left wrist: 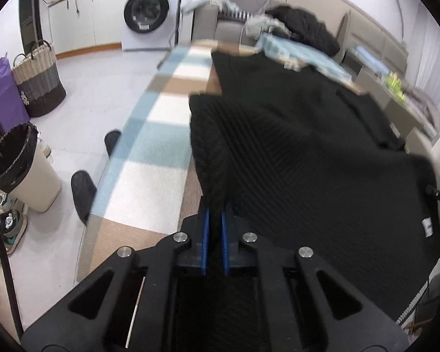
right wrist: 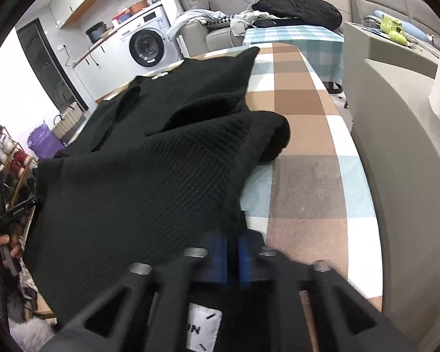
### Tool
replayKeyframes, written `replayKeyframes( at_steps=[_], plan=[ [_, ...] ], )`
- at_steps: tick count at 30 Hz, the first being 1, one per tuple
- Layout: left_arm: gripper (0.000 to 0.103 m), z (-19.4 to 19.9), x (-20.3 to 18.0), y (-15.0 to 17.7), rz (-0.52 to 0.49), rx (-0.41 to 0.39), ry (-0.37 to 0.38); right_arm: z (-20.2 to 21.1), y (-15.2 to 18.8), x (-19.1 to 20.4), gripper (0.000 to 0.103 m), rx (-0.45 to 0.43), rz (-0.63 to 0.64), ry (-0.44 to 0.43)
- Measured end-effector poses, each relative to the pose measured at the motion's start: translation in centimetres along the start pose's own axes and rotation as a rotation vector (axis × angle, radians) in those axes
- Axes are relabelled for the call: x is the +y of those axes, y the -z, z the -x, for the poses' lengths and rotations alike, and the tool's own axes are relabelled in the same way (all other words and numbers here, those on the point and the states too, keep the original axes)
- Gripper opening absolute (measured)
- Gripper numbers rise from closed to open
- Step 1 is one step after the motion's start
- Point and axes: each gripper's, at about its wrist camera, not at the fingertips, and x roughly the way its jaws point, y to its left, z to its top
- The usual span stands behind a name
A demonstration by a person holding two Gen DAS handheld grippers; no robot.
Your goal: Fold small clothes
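2 claws' blue pads (left wrist: 207, 234) half buried in black sweater (left wrist: 293, 152).

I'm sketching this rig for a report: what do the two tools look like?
Both alike: the left tool and right tool have matte black angular linkage arms with cut-out slots, round silver pivot pins, and two blue finger pads. No cables or sleeves show.
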Motion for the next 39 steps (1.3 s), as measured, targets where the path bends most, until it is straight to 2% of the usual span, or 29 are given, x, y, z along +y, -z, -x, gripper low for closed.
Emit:
replayKeyframes(
  at_steps=[3,6,8,12,21,24,29,34,39],
  plan=[
    [0.003,3.2,0.4,0.0,0.034,-0.098,0.029,2.8,0.2,-0.6,0.005,-0.115,-0.037,-0.078],
    [0.003,6.2,0.3,0.3,0.045,-0.176,0.063,6.2,0.7,-1.5,0.005,-0.254,-0.105,-0.208],
    [0.003,8.2,0.3,0.5,0.057,-0.228,0.073,7.6,1.0,-1.7,0.005,-0.306,-0.123,-0.262],
    [0.003,11.4,1.1,0.8,0.094,-0.283,0.123,9.5,1.8,-1.8,0.005,-0.358,-0.140,-0.313],
    [0.003,16.2,2.5,1.6,0.121,-0.332,0.153,13.0,3.3,-2.9,0.005,-0.425,-0.214,-0.412],
    [0.003,15.7,2.8,1.1,0.137,-0.317,0.147,13.1,2.4,-2.5,0.005,-0.386,-0.209,-0.363],
    [0.003,11.5,2.9,-1.5,0.160,-0.270,0.114,11.3,-0.9,-1.5,0.005,-0.328,-0.207,-0.293],
    [0.003,6.4,2.8,-4.1,0.164,-0.215,0.081,6.9,-5.0,-1.5,0.005,-0.248,-0.234,-0.179],
    [0.003,0.0,2.9,-6.2,0.166,-0.126,0.039,1.3,-7.4,-2.4,0.005,-0.162,-0.282,-0.063]
  ],
)
